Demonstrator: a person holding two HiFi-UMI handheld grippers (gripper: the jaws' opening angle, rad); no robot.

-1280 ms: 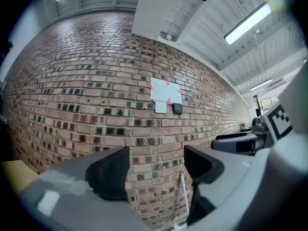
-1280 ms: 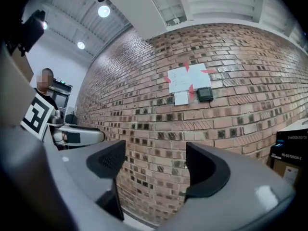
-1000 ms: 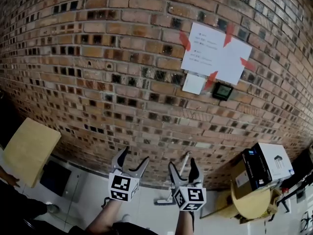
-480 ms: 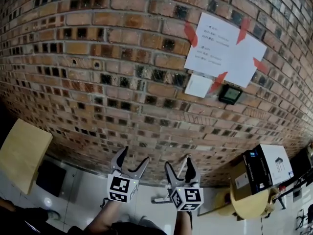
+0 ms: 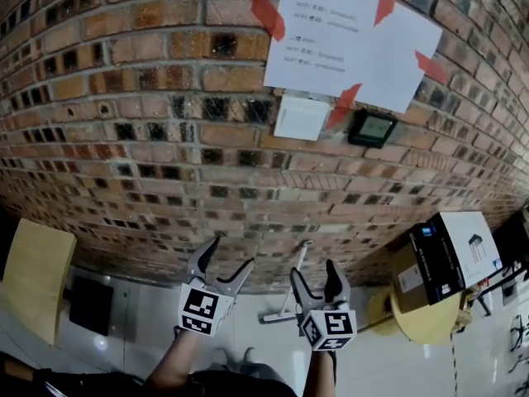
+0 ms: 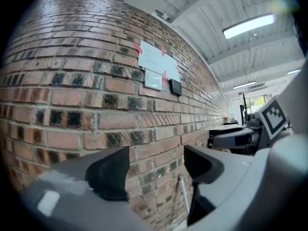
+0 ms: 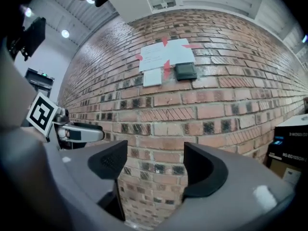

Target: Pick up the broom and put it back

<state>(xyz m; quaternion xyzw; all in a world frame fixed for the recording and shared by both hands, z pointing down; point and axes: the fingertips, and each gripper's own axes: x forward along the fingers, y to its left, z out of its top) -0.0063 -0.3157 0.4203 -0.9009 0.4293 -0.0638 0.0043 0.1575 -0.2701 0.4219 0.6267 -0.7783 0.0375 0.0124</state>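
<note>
A brick wall (image 5: pixel 124 114) fills the head view, with white sheets (image 5: pixel 347 44) taped high on it and a box (image 5: pixel 450 259) low at the right. The broom (image 5: pixel 290 288) leans against the foot of that wall, white handle up and head on the pale floor, beyond and between the two grippers. The left gripper (image 5: pixel 231 255) and right gripper (image 5: pixel 314 273) both point at the bricks, jaws spread apart with nothing between them, clear of the broom

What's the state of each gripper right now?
Left gripper: open, nothing between its jaws.
Right gripper: open, nothing between its jaws, which have just closed a little.
</note>
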